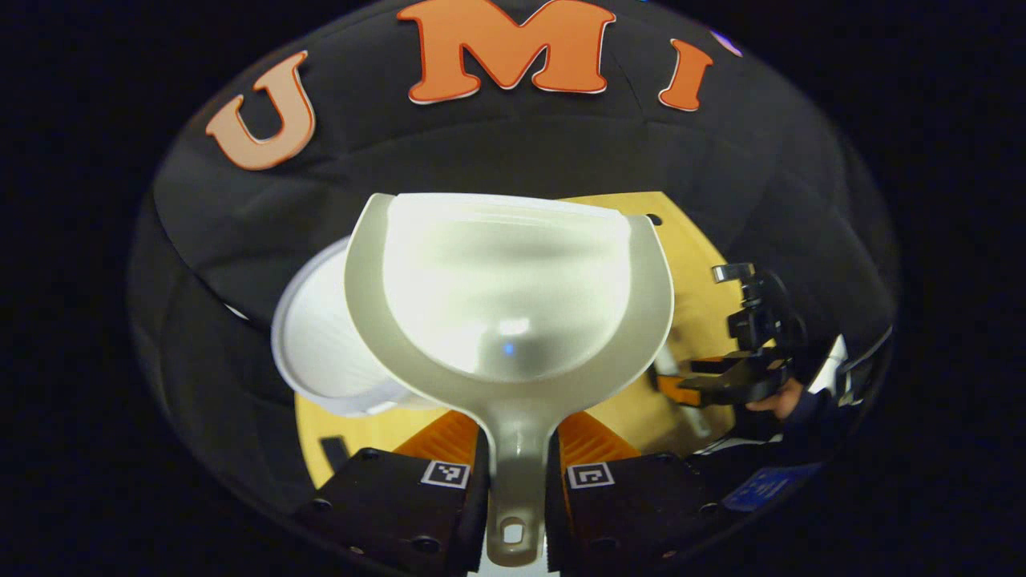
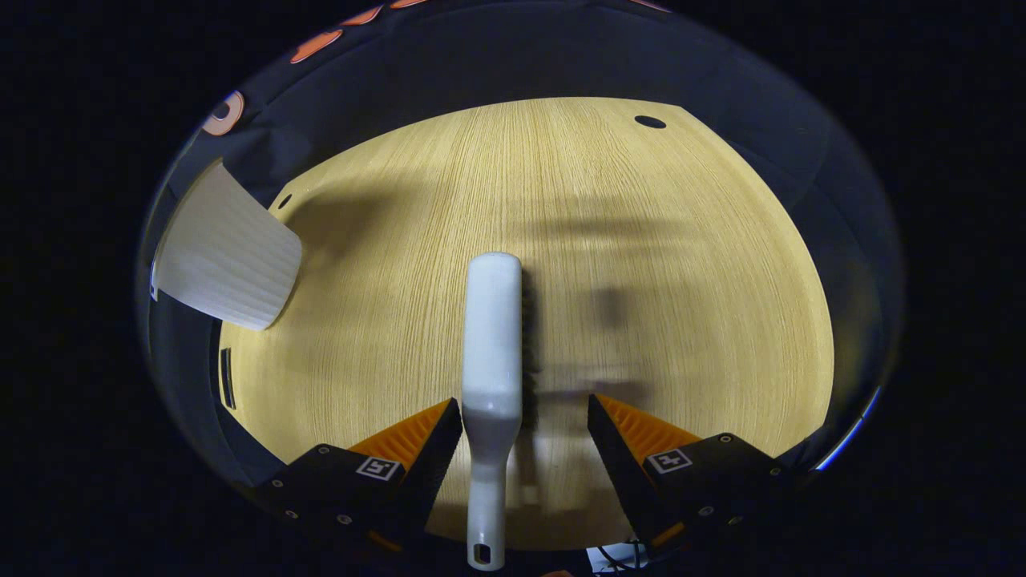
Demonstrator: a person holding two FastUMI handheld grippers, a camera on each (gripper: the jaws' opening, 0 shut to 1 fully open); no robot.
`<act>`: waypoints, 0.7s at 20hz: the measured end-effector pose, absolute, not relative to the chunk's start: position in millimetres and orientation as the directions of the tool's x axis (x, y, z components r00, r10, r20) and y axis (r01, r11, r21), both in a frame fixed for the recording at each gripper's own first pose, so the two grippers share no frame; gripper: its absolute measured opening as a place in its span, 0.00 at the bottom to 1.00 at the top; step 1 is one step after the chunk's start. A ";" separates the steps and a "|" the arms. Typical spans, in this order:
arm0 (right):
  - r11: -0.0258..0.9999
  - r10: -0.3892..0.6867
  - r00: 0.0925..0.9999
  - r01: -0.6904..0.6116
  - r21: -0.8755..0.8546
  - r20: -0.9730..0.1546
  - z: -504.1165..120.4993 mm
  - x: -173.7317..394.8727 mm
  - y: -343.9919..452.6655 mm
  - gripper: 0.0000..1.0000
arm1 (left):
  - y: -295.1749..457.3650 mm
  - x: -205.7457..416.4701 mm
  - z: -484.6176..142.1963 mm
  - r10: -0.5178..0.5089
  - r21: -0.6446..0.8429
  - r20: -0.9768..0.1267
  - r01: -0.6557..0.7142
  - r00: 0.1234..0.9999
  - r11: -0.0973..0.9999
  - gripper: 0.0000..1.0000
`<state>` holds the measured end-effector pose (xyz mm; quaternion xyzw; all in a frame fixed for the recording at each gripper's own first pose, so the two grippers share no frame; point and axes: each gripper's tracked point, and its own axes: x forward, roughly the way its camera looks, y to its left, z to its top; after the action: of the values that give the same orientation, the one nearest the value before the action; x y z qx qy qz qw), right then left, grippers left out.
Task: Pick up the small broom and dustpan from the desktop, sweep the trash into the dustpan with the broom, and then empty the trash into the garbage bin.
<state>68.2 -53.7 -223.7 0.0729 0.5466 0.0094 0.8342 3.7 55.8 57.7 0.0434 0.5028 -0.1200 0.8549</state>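
My left gripper (image 1: 517, 421) is shut on the handle of the pale grey dustpan (image 1: 513, 296). The pan is tipped up in front of the camera, over the white ribbed garbage bin (image 1: 317, 344) to its lower left. I see no trash inside the pan. In the right gripper view the small broom (image 2: 490, 336), white with a grey handle, lies lengthwise on the wooden desktop (image 2: 681, 264). My right gripper (image 2: 525, 405) stands open around its handle. The handle is close against the left finger, with a wide gap to the right finger. The right gripper (image 1: 721, 385) also shows far right in the left gripper view, with a hand behind it.
The garbage bin (image 2: 224, 256) stands at the desk's left edge in the right gripper view. A small round hole (image 2: 650, 122) sits near the desk's far corner. Black cloth walls close in the booth behind the desk.
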 end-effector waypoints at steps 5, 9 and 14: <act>0.990 0.087 0.414 0.067 0.126 -0.906 -220.8 66.3 -55.6 0.95 | 4.8 -17.2 -26.8 -0.176 -0.105 -0.898 0.192 0.402 0.976 0.30; 0.992 0.080 0.404 0.059 0.113 -0.911 -225.0 65.0 -54.0 0.96 | -8.6 -46.0 -105.0 -0.136 -0.099 -0.949 0.141 0.284 0.985 0.30; 0.994 0.082 0.387 0.032 0.102 -0.919 -229.8 62.2 -47.1 0.95 | -23.5 -68.2 -175.1 -0.141 -0.139 -0.980 0.024 0.137 0.990 0.31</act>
<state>62.2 -47.1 -229.8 0.0513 0.5535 0.0151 0.8311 -68.2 -23.5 -175.1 -0.0449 0.6546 -0.0548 0.7526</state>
